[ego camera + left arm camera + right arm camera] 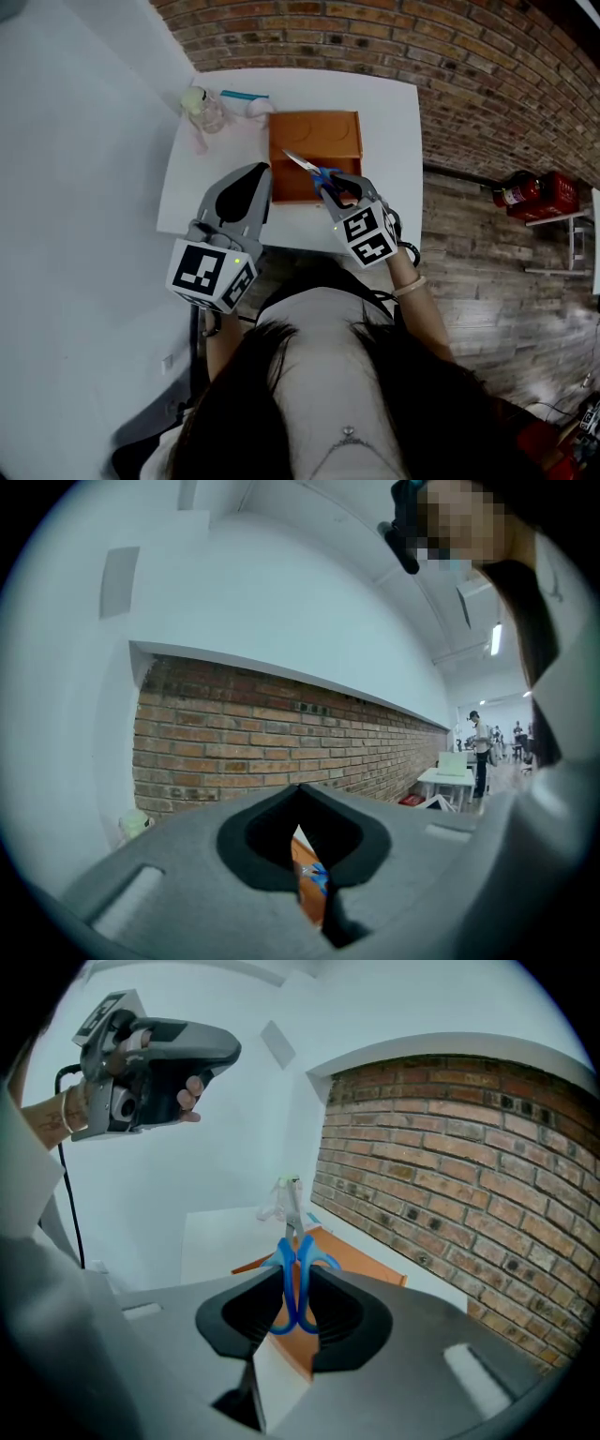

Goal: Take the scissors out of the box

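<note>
Scissors (312,170) sit clamped by their blue handles in the right tongs (339,190), with the blades pointing away over the near half of the orange box (319,131) on the white table (394,122). These tongs slope forward and downward. The left tongs (255,180), held roughly level just left of the box, are pressed together with nothing between them.

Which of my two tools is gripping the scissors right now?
The right tool, jaws clamped on the blue handles of the scissors; the left tool has nothing between its jaws.
</note>
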### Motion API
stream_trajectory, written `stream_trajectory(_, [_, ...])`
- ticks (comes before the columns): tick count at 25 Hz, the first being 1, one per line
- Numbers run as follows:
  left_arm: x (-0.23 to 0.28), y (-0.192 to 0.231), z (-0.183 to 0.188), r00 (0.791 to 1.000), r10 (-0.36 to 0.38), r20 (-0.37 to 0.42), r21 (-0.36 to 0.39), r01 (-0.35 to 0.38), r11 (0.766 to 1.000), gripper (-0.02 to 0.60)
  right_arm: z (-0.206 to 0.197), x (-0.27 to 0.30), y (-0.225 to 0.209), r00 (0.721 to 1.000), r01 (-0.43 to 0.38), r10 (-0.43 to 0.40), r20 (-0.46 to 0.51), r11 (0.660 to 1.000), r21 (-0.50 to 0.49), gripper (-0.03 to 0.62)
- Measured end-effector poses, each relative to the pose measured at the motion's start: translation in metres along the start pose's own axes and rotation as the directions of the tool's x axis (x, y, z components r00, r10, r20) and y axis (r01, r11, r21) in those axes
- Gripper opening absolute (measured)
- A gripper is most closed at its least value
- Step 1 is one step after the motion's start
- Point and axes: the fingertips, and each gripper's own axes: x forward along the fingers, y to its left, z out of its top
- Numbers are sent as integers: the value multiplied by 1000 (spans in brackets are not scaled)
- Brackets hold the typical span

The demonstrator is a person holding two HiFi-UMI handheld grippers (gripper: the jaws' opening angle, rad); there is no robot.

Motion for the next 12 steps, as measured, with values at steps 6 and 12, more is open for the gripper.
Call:
stream_trajectory(6, [-13,8,-3,1000,-20,3,-3,20,1000,0,5,-5,15,999,33,-34,17,999,12,98])
stream_trajectory(12, [-27,4,-4,998,-60,-1,4,60,998,0,11,-15,20,996,80,-81,27,996,31,98])
